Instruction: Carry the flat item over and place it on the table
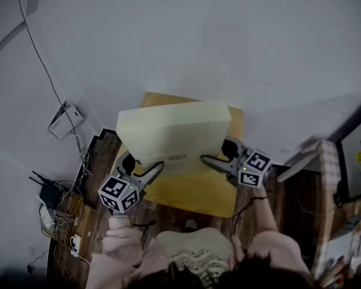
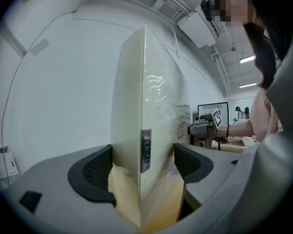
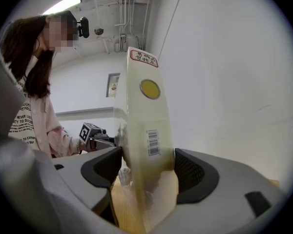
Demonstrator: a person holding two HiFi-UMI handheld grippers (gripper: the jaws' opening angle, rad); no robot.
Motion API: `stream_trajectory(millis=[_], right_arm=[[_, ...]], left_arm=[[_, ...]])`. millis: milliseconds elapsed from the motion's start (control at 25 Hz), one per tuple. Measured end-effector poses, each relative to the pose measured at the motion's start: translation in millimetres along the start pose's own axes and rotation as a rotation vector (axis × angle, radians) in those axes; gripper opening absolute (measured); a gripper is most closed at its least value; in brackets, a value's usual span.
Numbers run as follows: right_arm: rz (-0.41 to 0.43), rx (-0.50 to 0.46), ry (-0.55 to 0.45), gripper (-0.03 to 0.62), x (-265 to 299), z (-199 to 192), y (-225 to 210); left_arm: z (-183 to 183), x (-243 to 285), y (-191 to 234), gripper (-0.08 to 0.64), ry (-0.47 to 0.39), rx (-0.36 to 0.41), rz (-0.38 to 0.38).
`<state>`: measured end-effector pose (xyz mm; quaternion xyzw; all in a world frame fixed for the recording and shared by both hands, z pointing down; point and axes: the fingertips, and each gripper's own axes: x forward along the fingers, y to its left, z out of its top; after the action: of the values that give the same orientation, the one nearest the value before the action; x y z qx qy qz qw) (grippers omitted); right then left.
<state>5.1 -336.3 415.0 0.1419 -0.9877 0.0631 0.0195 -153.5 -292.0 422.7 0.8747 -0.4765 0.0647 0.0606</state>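
A flat cream package [image 1: 174, 131] in clear wrap stands on edge over a small light wooden table [image 1: 195, 197]. My left gripper [image 1: 148, 173] clamps its left end and my right gripper [image 1: 215, 159] its right end. In the left gripper view the package [image 2: 151, 96] fills the gap of the left gripper [image 2: 144, 167], with both dark pads against its sides. The right gripper view shows the package [image 3: 144, 111], with a barcode and a yellow dot, pressed between the pads of the right gripper [image 3: 147, 167]. The package's lower edge is at the tabletop; contact is unclear.
A white wall rises just behind the table. Cables and a black router [image 1: 48, 194] lie at the lower left, a white box [image 1: 65, 120] above them. A monitor [image 1: 358, 161] and a cluttered desk stand at the right. The person's pink sleeves are close behind the grippers.
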Motion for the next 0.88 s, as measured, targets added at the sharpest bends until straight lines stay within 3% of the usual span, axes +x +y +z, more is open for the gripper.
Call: stream_trajectory(millis=[880], right_arm=[[-0.064,0.038,0.004,0.333,25.5,-39.7,-38.8]], left_arm=[[-35.1,40.8,40.9,0.390,0.069,-0.020,-0.067]])
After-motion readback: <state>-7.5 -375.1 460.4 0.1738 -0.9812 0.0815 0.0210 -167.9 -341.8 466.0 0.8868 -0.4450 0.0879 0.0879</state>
